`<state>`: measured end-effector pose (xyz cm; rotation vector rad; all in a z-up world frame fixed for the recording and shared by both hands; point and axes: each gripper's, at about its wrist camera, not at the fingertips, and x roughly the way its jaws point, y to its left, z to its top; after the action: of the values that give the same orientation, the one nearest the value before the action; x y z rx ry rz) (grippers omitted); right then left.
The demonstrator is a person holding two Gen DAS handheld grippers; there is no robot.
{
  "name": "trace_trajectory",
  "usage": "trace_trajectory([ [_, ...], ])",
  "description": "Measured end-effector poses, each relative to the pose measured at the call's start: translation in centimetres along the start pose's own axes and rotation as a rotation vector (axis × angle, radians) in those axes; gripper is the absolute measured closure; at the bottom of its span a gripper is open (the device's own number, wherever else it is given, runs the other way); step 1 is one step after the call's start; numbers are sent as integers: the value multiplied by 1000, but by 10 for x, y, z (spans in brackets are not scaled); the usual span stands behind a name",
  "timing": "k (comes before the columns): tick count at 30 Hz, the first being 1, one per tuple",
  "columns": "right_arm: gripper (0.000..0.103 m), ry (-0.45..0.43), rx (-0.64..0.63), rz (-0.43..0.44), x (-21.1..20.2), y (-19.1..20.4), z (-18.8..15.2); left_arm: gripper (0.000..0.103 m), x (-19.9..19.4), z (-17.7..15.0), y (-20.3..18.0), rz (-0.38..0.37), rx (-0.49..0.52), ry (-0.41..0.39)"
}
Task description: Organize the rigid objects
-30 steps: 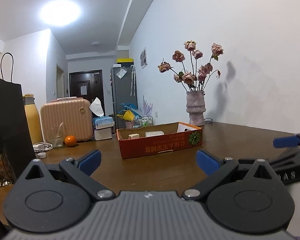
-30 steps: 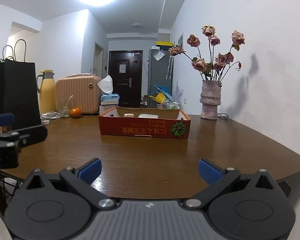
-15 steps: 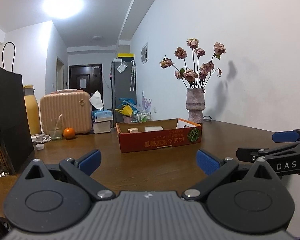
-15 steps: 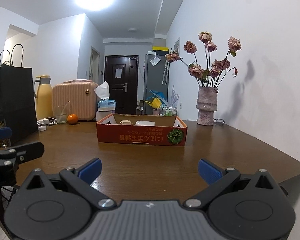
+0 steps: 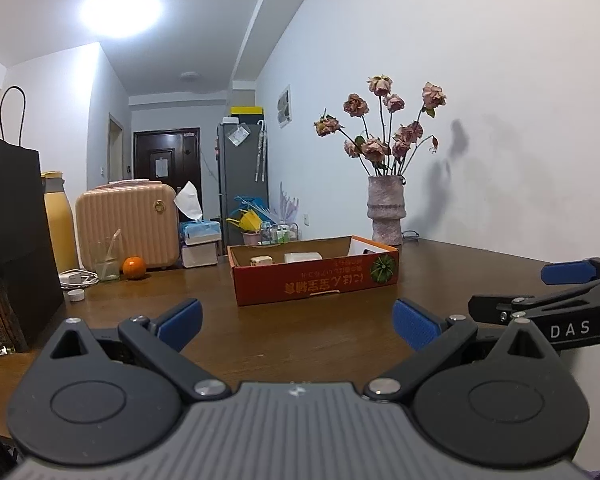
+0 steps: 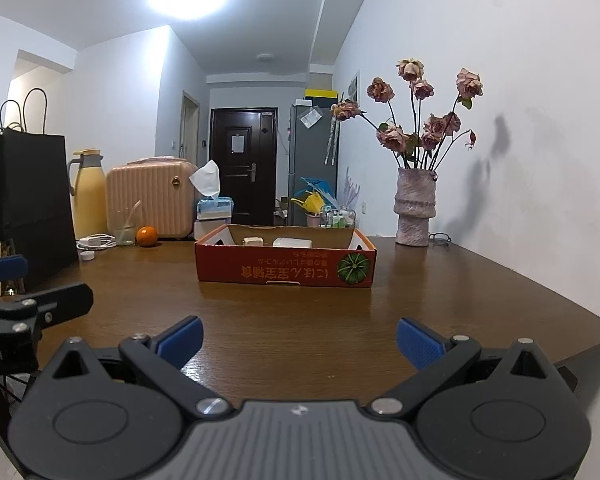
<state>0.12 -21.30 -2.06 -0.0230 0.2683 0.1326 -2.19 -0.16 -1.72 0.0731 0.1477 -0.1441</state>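
Observation:
An orange cardboard box [image 5: 314,276] [image 6: 286,268] stands on the brown table [image 5: 300,332] [image 6: 300,316]. Inside it lie a small cream block [image 5: 261,260] [image 6: 253,241] and a white flat box [image 5: 303,257] [image 6: 292,242]. My left gripper [image 5: 296,326] is open and empty, low over the table's near part, well short of the box. My right gripper [image 6: 298,340] is open and empty, at the table's near edge. Each gripper shows at the edge of the other's view.
At the back left stand a black paper bag [image 6: 24,200], a yellow flask [image 6: 88,196], a pink case [image 6: 152,196], a glass [image 6: 124,226], an orange [image 6: 147,236], a tissue box [image 6: 214,208], a white cable and cap. A vase of dried roses [image 6: 414,212] stands back right by the wall.
Both grippers have tilted and shifted slightly; the view has lowered a little toward the table. The right gripper's fingers have come further into the left view. Nothing was grasped.

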Motion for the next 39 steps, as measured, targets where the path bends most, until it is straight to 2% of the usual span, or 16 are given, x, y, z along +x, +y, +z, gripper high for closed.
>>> trace_trajectory([
  [39, 0, 5, 13, -9, 1, -3, 1, 0, 1, 0, 0, 2, 0, 2],
])
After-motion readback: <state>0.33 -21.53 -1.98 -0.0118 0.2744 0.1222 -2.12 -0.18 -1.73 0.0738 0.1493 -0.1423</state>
